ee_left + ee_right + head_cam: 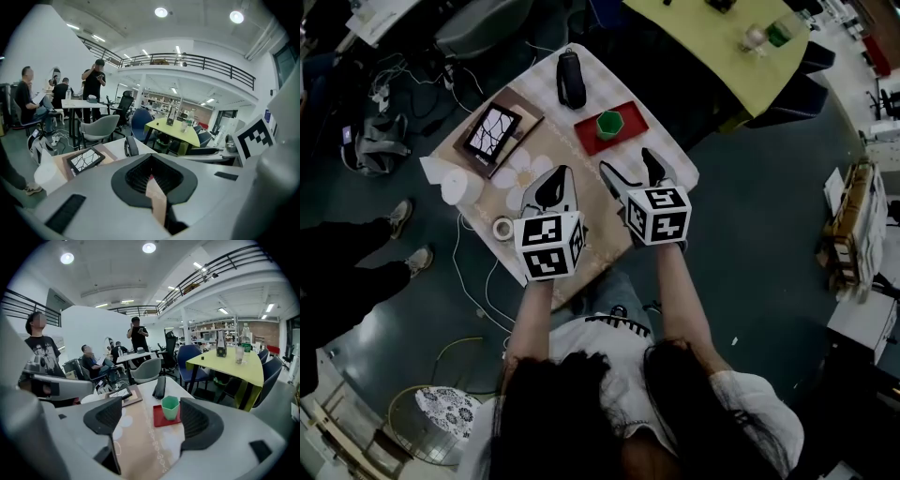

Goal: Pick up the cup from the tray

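**A:** Where does the green faceted cup (609, 125) stand?

**B:** Upright on the flat red tray (634, 119), roughly in its middle. The tray lies on the far half of the small cloth-covered table (673, 157).

**A:** And the right gripper (633, 171)?

**B:** It hangs over the table's near half, on the person's side of the tray, pointing toward it. Its tips are near the tray's front edge but apart from it, and nothing touches the cup. In the right gripper view the right gripper (152, 420) has its jaws wide apart with nothing between them. The cup (170, 408) shows further ahead through the gap, nearer the right-hand pad, with the tray (158, 418) under it.

**A:** The left gripper (553, 190)?

**B:** It is beside the right one, over the beige flowered runner (525, 169), well to the left of the tray. In the left gripper view the left gripper (151, 174) has its black pads meeting, jaws together and holding nothing.

**A:** What else lies on the table?

**B:** A black oblong pouch (571, 80) lies just beyond the tray's far-left corner. A black-framed panel with a white crackle pattern (493, 131) is further left. A white roll (461, 186) sits at the left edge, and a small ring of tape (503, 228) lies near the left gripper's marker cube.
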Tool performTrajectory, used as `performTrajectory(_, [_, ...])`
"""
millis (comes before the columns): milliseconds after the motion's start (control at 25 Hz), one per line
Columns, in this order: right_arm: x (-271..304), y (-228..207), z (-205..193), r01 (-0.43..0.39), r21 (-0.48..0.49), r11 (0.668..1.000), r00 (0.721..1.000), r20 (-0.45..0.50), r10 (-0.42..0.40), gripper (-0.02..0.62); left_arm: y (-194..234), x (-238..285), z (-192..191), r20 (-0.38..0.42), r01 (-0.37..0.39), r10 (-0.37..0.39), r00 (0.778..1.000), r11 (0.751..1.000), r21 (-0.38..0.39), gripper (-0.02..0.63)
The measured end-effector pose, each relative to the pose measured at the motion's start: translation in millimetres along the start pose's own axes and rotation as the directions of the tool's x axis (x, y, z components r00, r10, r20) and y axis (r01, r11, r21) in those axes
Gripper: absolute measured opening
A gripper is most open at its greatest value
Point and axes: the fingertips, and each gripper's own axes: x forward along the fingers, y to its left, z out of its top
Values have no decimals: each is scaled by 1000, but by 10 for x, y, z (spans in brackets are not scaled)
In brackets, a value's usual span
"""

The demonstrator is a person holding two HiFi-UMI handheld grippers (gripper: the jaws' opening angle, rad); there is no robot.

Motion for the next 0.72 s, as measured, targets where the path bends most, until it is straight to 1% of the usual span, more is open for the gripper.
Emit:
performTrajectory(80, [176,-115,28,-1,-6,1000,1000,-21,1,371,29,142,11,-12,-14,14,1000,1000,-14,5])
performTrajectory(200, [436,-241,52,-4,-13,1000,998,-57,4,373,121,330,-26,-52,-55,53,997,997,-46,5])
performTrajectory(400, [899,-351,-100,-23,-36,999,989,-150,17,383,185,563,-37,-77,-69,64,995,996,-62,5])
performTrajectory(480, [1075,-407,-180,-13,-51,999,984,-178,3,383,225,634,-49,-84,-83,77,993,994,-70,5])
performTrajectory(600, [1327,-508,-305,28,-75,997,978,-203,-43,383,303,701,-102,-104,-104,95,990,991,-79,5])
performTrajectory(720, [1539,-546,-358,18,-76,997,972,-231,-36,383,366,800,-137,-125,-114,104,987,990,-78,5])
